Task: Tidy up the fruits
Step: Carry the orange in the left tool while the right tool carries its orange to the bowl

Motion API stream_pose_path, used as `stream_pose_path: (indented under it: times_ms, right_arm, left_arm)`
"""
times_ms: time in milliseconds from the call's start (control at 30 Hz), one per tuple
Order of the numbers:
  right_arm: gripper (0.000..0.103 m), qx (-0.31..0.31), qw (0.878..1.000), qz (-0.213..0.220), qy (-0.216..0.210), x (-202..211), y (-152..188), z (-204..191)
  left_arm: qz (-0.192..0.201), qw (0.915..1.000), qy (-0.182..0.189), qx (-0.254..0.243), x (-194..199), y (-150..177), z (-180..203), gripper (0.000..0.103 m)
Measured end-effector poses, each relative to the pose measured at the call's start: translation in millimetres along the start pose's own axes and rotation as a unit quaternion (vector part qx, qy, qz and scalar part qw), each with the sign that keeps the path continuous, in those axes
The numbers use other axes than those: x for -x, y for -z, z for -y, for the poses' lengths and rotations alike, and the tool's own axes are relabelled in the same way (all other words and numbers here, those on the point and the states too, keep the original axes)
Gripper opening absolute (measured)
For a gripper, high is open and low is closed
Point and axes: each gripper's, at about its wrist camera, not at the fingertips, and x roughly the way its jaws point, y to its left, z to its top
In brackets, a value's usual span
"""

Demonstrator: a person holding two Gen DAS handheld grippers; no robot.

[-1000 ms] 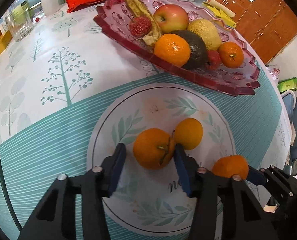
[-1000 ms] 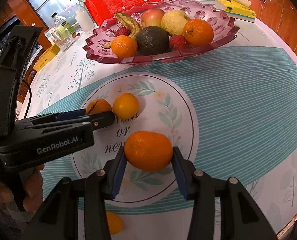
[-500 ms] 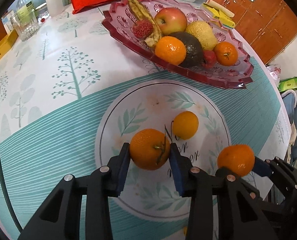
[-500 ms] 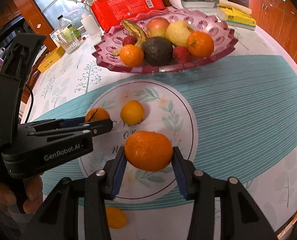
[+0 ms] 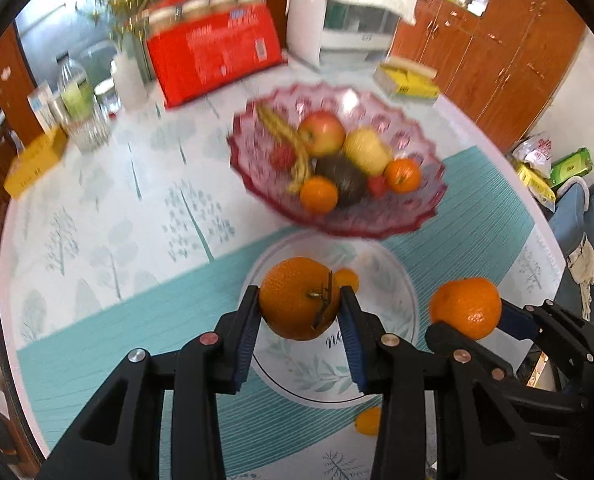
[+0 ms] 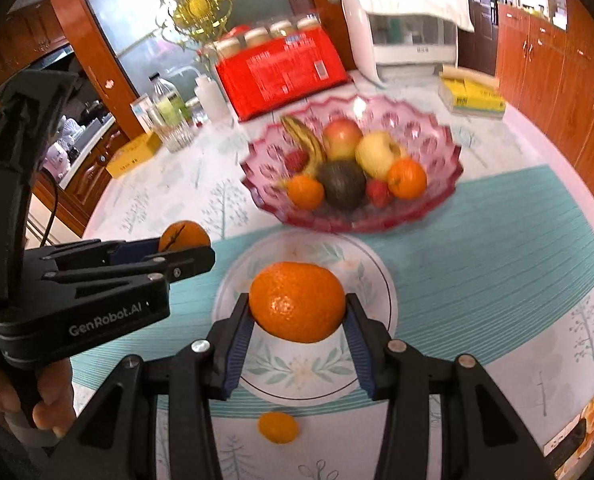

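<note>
between the blue pads of the left gripper [image 5: 300,322], at the left wrist view's 6 o'clock, a stemmed orange [image 5: 299,304] is pinched clear above the round mat [image 5: 397,312]. the pink fruit bowl [image 5: 429,196] sits toward 12 o'clock; a second orange [image 5: 467,308] shows at 4 o'clock.

over in the right wrist view, the right gripper [image 6: 299,326] clamps that second orange at centre, and a small fruit [image 6: 278,427] lies on the cloth at 6 o'clock. both fruits look mid-carry; next, i judge, each needs bringing over the bowl, finding a gap, then loosening.
</note>
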Motion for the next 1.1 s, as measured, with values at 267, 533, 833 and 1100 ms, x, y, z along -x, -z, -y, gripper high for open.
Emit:
stream_pose_path:
  times_ms: [267, 533, 833, 1100]
  right_arm:
    - [0.045, 0.013, 0.999, 0.050, 0.006, 43, -37, -10]
    - [0.045, 0.010, 0.992, 0.124, 0.026, 74, -100, 4]
    - [0.045, -0.019, 0.990, 0.132, 0.055, 43, -158, 44]
    - [0.046, -0.046, 0.994, 0.058, 0.075, -35, -165, 87]
  left_arm:
    - [0.045, 0.9986, -0.019, -0.019, 53, -33, 7, 0.037]
    - [0.101, 0.9939, -0.040, -0.019, 87, -90, 15, 0.037]
    - [0.090, 0.9945, -0.049, 0.020, 47, -145, 11, 0.038]
    - [0.009, 0.9980, -0.053, 0.033, -51, -147, 17, 0.038]
